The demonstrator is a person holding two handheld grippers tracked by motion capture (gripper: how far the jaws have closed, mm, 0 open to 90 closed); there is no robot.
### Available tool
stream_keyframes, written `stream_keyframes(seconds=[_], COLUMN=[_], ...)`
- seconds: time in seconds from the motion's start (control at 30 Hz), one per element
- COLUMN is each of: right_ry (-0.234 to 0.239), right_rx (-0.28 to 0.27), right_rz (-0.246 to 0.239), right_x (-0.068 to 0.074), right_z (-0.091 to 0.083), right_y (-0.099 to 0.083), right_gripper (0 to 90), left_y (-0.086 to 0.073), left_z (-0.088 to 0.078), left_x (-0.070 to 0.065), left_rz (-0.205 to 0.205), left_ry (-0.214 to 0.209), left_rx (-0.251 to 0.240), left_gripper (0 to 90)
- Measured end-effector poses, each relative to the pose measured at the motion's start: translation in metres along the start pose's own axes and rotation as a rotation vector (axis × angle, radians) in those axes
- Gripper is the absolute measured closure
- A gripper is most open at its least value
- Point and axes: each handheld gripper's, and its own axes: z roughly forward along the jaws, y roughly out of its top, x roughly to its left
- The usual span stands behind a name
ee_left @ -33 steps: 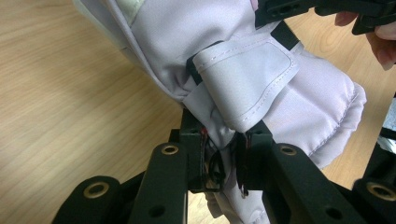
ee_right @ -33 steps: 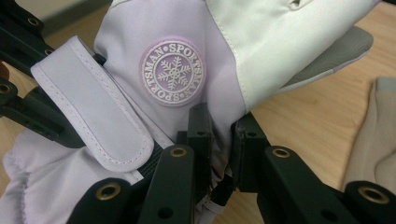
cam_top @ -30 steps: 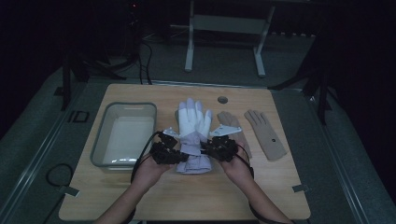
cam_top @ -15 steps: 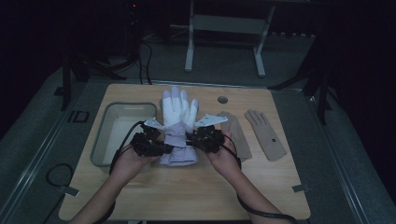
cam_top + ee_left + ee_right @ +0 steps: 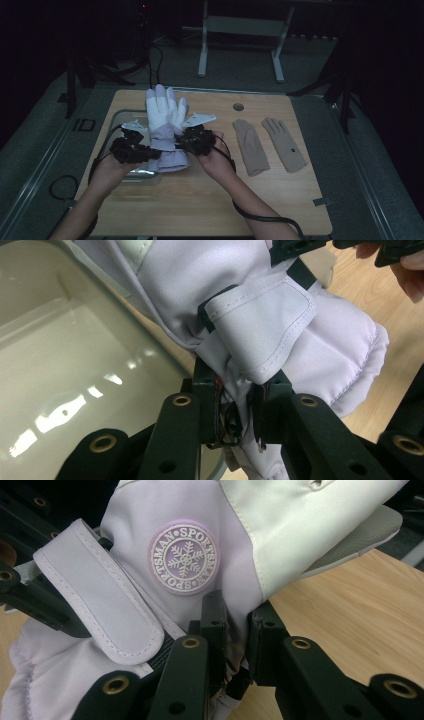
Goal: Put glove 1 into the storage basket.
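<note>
Holding ski glove (image 5: 165,125) left of frame centre, lifted and shifted left from a second ago | left gripper (image 5: 142,152) and right gripper (image 5: 186,145) both clamped on its cuff | tray (image 5: 60,365) under glove, nothing inside | tan gloves (image 5: 270,145) unmoved at right

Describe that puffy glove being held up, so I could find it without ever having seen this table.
On the wooden table, left of two flat beige gloves, hangs a padded white-and-lilac ski glove, fingers up, over a clear plastic tub. Unlike the beige gloves, it is thick, with a round snowflake badge.
</note>
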Motion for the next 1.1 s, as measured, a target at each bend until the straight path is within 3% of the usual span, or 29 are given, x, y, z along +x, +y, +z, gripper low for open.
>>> stream_keyframes(seconds=[0.23, 0.53, 0.73, 0.83, 1.1], right_ry=[0.031, 0.077, 0.081, 0.081, 0.079], right_rx=[-0.002, 0.023, 0.066, 0.102, 0.191], right_rz=[0.005, 0.033, 0.045, 0.055, 0.086], right_x=[0.017, 0.04, 0.048, 0.047, 0.045], right_z=[0.023, 0.066, 0.091, 0.1, 0.121], right_y=[0.017, 0.036, 0.031, 0.024, 0.006], right_gripper=[79.9, 79.9, 79.9, 79.8, 79.8], left_y=[-0.011, -0.029, -0.043, -0.052, -0.059], left_z=[-0.022, -0.04, -0.029, -0.015, 0.007], left_x=[0.025, 0.062, 0.079, 0.085, 0.093], left_rz=[-0.013, -0.048, -0.07, -0.088, -0.097], left_ry=[0.019, 0.036, 0.022, -0.004, -0.009], left_rx=[0.03, 0.077, 0.112, 0.127, 0.191], left_gripper=[76.0, 76.0, 76.0, 75.9, 75.6])
